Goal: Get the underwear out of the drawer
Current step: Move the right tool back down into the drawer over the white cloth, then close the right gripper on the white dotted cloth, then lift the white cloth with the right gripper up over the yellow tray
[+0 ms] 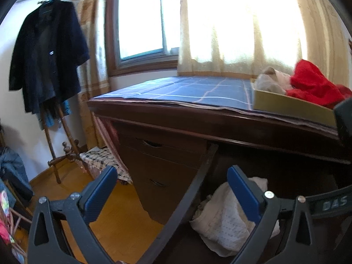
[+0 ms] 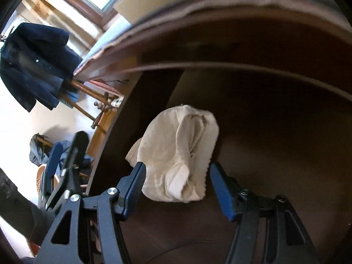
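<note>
Right gripper [image 2: 177, 189]: blue-padded jaws stand apart, straddling the crumpled cream cotton underwear [image 2: 176, 154] without pressing it. The garment lies on the floor of the open dark wooden drawer [image 2: 275, 154]. Judged light, limp, non-slippery; pinch the bunched central fold.

Underwear [image 2: 176, 156] in open drawer [image 2: 275, 154] under desk top [image 1: 176, 92]; box [image 1: 292, 106] on top, right.
</note>
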Available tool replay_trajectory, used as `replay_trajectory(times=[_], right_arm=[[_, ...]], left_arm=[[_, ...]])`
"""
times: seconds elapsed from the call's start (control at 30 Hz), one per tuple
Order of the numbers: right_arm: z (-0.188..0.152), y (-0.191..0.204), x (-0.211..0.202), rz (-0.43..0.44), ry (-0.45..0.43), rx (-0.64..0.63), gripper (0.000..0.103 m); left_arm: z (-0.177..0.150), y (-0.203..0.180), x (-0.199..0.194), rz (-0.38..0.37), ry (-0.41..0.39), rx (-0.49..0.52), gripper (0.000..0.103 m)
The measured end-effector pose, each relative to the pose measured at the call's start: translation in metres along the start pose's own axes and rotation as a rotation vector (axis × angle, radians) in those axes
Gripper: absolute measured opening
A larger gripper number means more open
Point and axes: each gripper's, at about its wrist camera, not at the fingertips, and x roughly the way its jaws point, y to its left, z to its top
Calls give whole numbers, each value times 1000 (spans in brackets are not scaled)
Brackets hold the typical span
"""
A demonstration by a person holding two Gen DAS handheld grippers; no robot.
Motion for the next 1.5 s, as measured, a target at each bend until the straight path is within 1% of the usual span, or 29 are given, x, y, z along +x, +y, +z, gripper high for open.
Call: replay_trajectory(times=[0.07,0.1,0.23,0.3,0.47,0.5,0.57,0.7,0.77,0.83,0.87,0.93,1.03,1.1,1.17,1.27,1.33,1.43,1.5], right_arm=[[6,-2,9,-17,26,11,63],[9,-3,16,-28,47,8,63],[15,1,39,3,109,18,63],[17,9,49,2,139,1,63],[23,21,65,-43,171,-39,63],[23,22,68,-48,180,-42,66],[23,23,73,-47,195,-45,71],[22,22,74,-45,200,-54,71],[21,20,71,-53,201,-61,62],[21,20,70,-63,205,-64,37],[20,19,70,-69,217,-72,36],[20,15,67,-65,221,-97,28],[18,11,62,-47,219,-89,24],[21,8,61,-31,210,-70,23],[19,4,52,-16,180,-49,22],[15,5,30,-3,100,-44,21],[10,5,12,-11,45,-43,21],[1,1,-16,-46,-49,-40,21],[-3,-3,-31,-59,-94,-35,21]], left_arm=[[1,3,-1,-30,-5,-22,101],[1,4,-3,-27,-14,-26,101],[0,7,-7,-7,-46,-58,101],[0,9,-7,-4,-54,-71,101],[-2,10,-8,-5,-71,-73,101],[-1,9,-7,-5,-71,-70,101],[-2,10,-7,-4,-72,-72,101],[-1,10,-7,-7,-70,-70,101],[-1,10,-7,-5,-69,-66,101],[-2,9,-7,-4,-69,-57,101],[-2,8,-7,-2,-68,-53,101],[-3,7,-7,-1,-68,-50,101],[-3,6,-7,4,-68,-40,101],[-3,4,-6,7,-67,-28,101],[-3,4,-6,8,-66,-25,101],[-3,4,-6,12,-62,-23,101],[-3,3,-6,18,-60,-18,101],[-2,2,-5,20,-53,-9,101],[-2,1,-4,20,-48,-6,101]])
